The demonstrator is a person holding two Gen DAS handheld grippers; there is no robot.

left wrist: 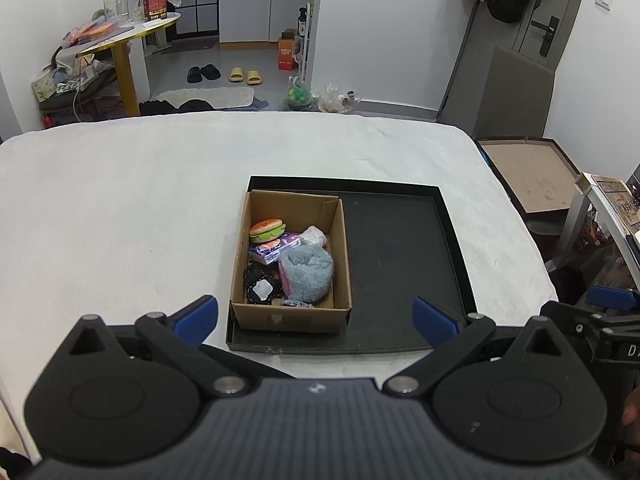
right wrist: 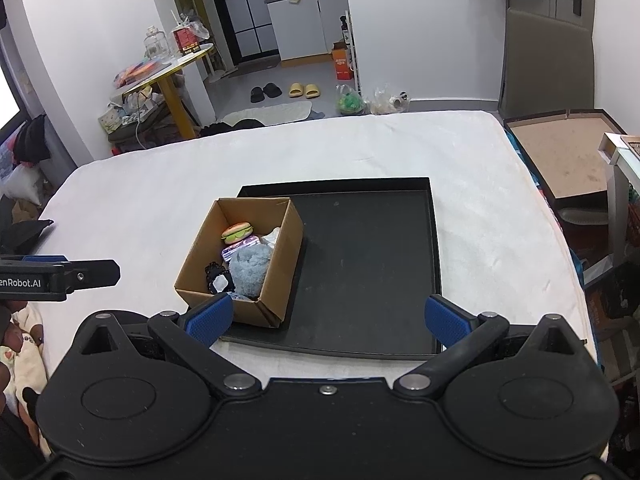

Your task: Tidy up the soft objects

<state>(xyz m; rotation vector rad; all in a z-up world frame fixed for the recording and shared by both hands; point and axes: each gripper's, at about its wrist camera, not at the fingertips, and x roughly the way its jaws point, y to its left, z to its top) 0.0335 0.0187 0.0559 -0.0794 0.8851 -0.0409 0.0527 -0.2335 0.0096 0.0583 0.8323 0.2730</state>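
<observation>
We see both claws empty w/ fingers spread wide apart. Left claw [left wrist: 316,320] hangs above the near edge of the tray [left wrist: 400,264], w/ the box [left wrist: 292,314] just ahead, between its blue pads. Right claw [right wrist: 328,318] hangs over the tray's near edge too; the box [right wrist: 276,276] sits ahead and left, its near corner just beside the left pad [right wrist: 210,318]. The box stands in the tray's left part; the tray lies on a white bed [left wrist: 120,200]. In the box: burger toy [left wrist: 267,229], purple pack [left wrist: 276,247], white wad [left wrist: 314,235], blue fluffy cloth [left wrist: 308,274], black lace item [left wrist: 260,285]. None touch either claw. Rest of the tray is bare.
</observation>
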